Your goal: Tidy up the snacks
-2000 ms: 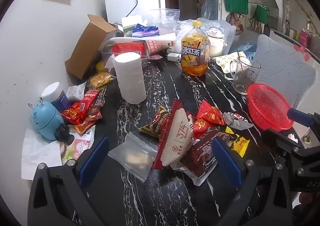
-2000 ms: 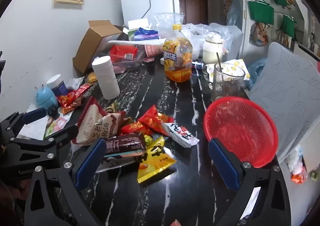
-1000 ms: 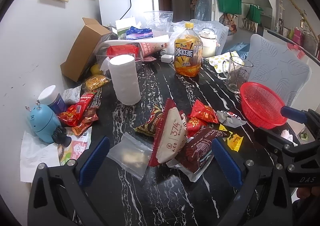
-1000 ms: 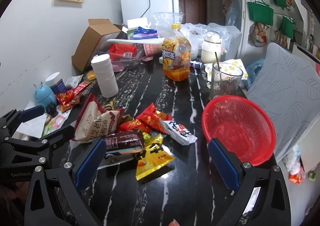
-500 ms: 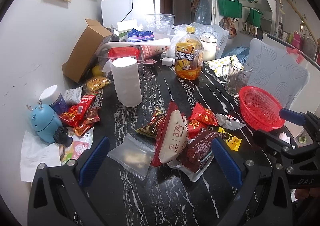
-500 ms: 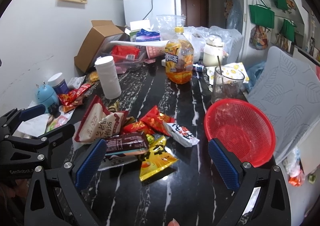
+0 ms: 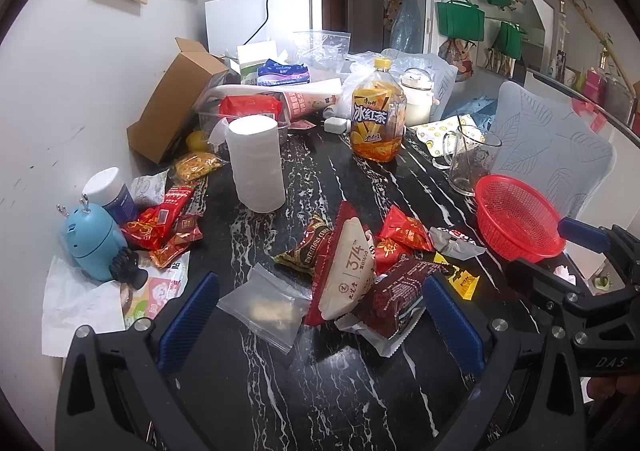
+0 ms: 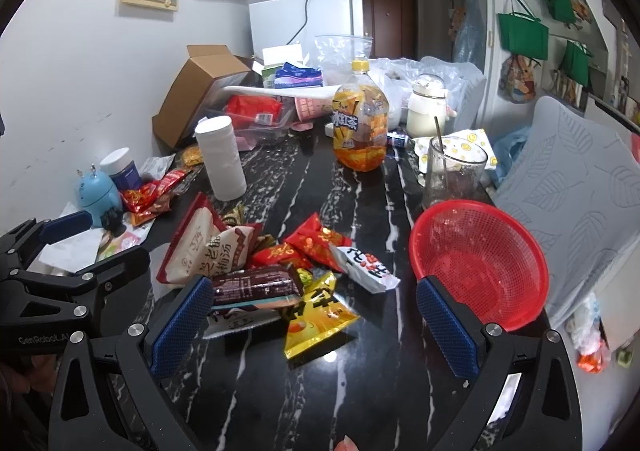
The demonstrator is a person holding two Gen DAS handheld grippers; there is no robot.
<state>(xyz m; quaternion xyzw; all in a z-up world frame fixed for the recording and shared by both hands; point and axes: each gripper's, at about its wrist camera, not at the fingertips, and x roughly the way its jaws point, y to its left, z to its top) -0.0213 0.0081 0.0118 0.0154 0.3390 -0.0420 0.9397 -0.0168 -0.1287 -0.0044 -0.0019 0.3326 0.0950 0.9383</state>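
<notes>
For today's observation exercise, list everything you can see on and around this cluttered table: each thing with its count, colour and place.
basket: one, red, empty, table's right edge
snack pile: several packets, red, brown, yellow, white, table centre
yellow packet: one, nearest the right claw
clear bag: one, left of the pile
paper roll: one, white, upright, behind the pile
tea bottle: one, amber, yellow cap, far centre
glass mug: one, clear, behind the basket
cardboard box: one, brown, by the wall
blue gadget: one, left edge
left claw: one, blue pads, open
right claw: one, blue pads, open
</notes>
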